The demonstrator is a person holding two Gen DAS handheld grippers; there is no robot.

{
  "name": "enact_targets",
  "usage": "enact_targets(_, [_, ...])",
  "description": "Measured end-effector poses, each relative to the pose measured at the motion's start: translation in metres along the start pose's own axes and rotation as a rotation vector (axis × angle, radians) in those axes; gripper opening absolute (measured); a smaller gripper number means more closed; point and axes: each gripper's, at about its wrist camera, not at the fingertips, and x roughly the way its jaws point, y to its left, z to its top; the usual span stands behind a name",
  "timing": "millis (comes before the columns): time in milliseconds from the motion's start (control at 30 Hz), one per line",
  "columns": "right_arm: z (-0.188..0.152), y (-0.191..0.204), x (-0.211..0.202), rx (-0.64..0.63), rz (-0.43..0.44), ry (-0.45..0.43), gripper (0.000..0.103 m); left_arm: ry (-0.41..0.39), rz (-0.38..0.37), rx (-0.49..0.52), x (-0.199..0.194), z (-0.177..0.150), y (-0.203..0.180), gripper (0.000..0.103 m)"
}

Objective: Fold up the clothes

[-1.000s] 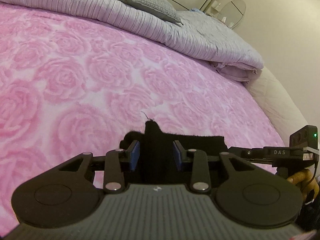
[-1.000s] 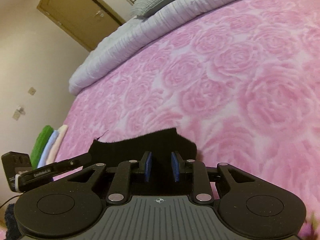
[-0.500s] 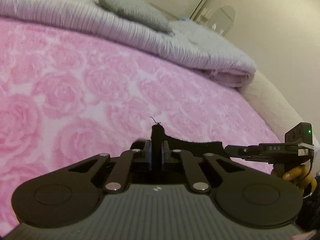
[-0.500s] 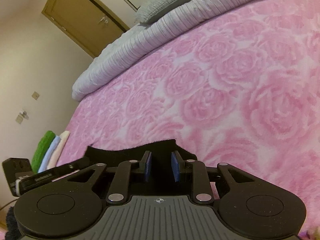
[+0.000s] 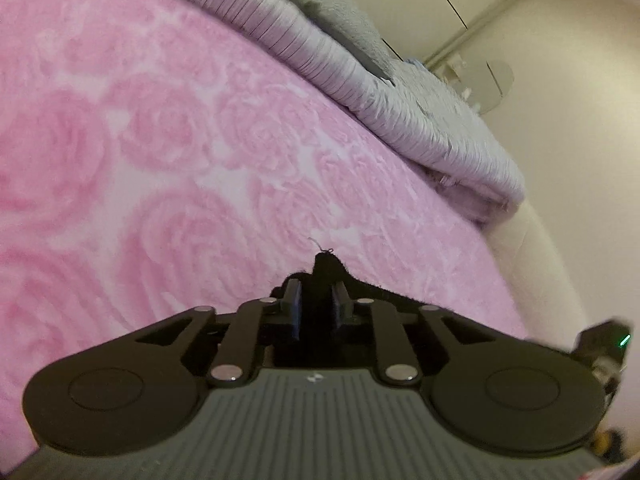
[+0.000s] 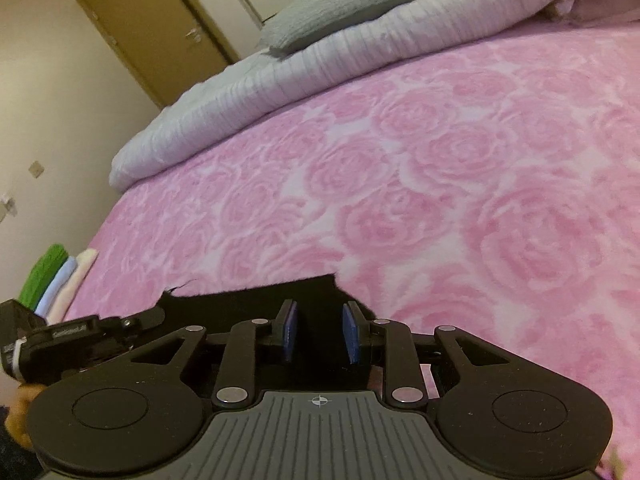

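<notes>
A black garment [image 5: 328, 265] lies on the pink rose blanket [image 5: 168, 168]. One corner with a loose thread stands up between the blue pads of my left gripper [image 5: 316, 304]. Its jaws are opening and have come a little apart, with the cloth still between them. In the right wrist view the same black garment [image 6: 248, 300] stretches left from my right gripper [image 6: 320, 330], whose pads are shut on a thick fold of its other corner. The left gripper's body [image 6: 76, 336] shows at the lower left there. At the left wrist view's right edge the right gripper [image 5: 608, 344] is a blur.
A folded grey-lilac duvet [image 6: 320, 64] and a grey pillow [image 6: 340, 8] lie along the head of the bed. A stack of folded green, blue and cream clothes [image 6: 56, 280] sits at the blanket's left edge. A brown door [image 6: 152, 28] stands behind.
The left gripper's jaws closed on the black corner, then parted again a little. Both views have rolled and moved slightly over the blanket. The right gripper's hold looks the same.
</notes>
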Motion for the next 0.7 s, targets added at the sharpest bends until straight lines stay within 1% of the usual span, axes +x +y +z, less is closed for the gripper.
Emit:
enact_targets(33, [0.000,0.005,-0.008,-0.031,-0.014,-0.032,0.026,-0.025,0.032,0.064,-0.008,0.001,-0.011,0.016])
enact_targets(67, [0.000,0.010,-0.015,-0.062,-0.021,-0.058,0.026,-0.042,0.040,0.098,-0.015,0.001,-0.019,0.016])
enact_targets(133, [-0.002,0.018,-0.025,-0.101,-0.020,-0.080,0.026,-0.070,0.029,0.150,-0.028,0.003,-0.033,0.016])
enact_targets(200, [-0.006,0.025,-0.028,-0.139,0.004,-0.072,0.026,-0.057,-0.012,0.223,-0.031,0.002,-0.047,0.016])
enact_targets(233, [-0.008,0.029,-0.027,-0.163,0.008,-0.066,0.026,-0.041,-0.014,0.273,-0.027,0.000,-0.054,0.015])
enact_targets(267, [-0.010,0.034,-0.024,-0.195,0.007,-0.059,0.026,-0.024,-0.013,0.325,-0.022,-0.002,-0.061,0.015])
enact_targets(333, [-0.010,0.040,-0.014,-0.253,-0.006,-0.057,0.025,0.003,0.028,0.388,-0.005,-0.004,-0.065,0.014])
enact_targets(367, [-0.011,0.043,-0.008,-0.282,-0.012,-0.060,0.026,0.009,0.042,0.395,0.005,-0.005,-0.061,0.013])
enact_targets(433, [-0.014,0.045,0.008,-0.345,-0.024,-0.065,0.025,0.025,0.045,0.359,0.023,-0.005,-0.045,0.001])
enact_targets(500, [-0.018,0.040,0.026,-0.391,-0.061,-0.042,0.025,0.036,0.004,0.288,0.032,-0.006,-0.027,0.000])
enact_targets(533, [-0.021,0.034,0.031,-0.391,-0.056,-0.033,0.025,0.032,-0.017,0.256,0.034,-0.008,-0.020,0.001])
enact_targets(600, [-0.025,0.021,0.037,-0.351,-0.041,-0.012,0.025,0.021,-0.050,0.210,0.035,-0.013,-0.009,0.003])
enact_targets(700, [-0.021,0.004,0.042,-0.240,-0.003,0.015,0.025,0.011,-0.061,0.186,0.038,-0.016,0.000,0.003])
